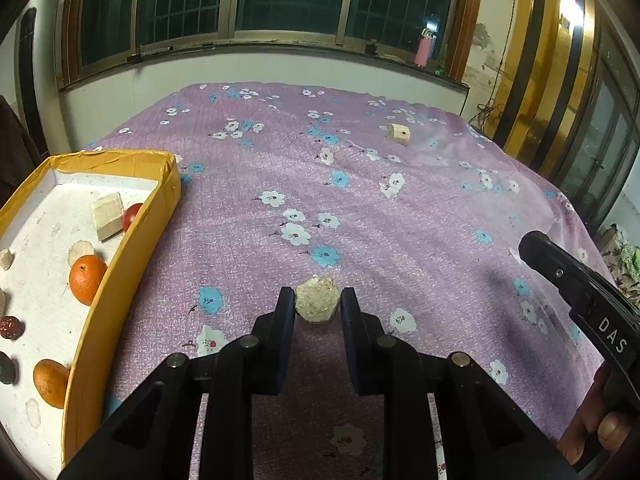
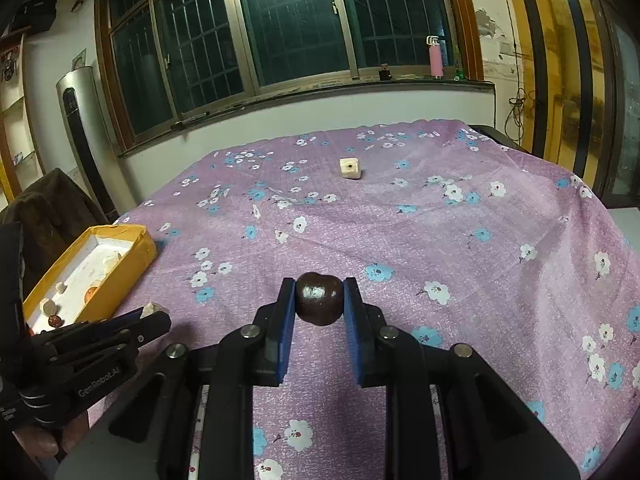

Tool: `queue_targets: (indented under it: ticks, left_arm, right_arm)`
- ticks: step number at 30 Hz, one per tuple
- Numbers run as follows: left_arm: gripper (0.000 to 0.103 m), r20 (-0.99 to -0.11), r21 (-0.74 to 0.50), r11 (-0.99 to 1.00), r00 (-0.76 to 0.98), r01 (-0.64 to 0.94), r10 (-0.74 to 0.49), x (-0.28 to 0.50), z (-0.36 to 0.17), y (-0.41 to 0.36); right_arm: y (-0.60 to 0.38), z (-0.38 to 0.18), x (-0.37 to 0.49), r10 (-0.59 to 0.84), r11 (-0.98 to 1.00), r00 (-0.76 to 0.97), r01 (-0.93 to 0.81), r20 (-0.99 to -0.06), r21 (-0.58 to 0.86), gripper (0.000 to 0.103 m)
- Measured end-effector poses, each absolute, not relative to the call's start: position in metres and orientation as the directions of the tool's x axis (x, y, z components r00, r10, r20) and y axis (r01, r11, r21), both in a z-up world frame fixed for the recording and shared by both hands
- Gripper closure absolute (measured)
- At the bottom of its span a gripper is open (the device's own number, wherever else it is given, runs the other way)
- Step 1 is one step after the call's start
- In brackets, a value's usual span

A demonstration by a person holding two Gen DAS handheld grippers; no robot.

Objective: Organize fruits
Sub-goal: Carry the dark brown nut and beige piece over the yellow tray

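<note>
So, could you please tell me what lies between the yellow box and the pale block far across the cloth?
Only bare flowered cloth, in both views, between box and block.

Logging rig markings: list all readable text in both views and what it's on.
"DAS": on the right gripper body, left wrist view.
"GenRobot.AI": on the left gripper body, right wrist view.
Smaller print below it, near the frame edge: too small to read.
Wall posters at far left: blurred, unreadable.
</note>
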State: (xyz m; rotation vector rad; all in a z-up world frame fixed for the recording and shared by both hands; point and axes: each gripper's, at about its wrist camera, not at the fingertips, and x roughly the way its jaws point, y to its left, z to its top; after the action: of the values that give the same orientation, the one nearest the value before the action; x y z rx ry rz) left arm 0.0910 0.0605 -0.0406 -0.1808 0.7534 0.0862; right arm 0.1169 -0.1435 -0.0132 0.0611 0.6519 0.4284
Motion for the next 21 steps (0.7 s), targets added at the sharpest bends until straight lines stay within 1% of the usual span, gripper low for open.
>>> queue_targets:
  ticks: [21]
  left_arm:
    - [0.081,-0.691,-0.130,0.980,0.722,-0.150,0.019,0.0925,-0.0417,0.0625]
  right_arm:
    - [-0.1424,-0.0134,0.1159,0.410,0.909,0.710,-0.374,-0.573,0.186,0.078]
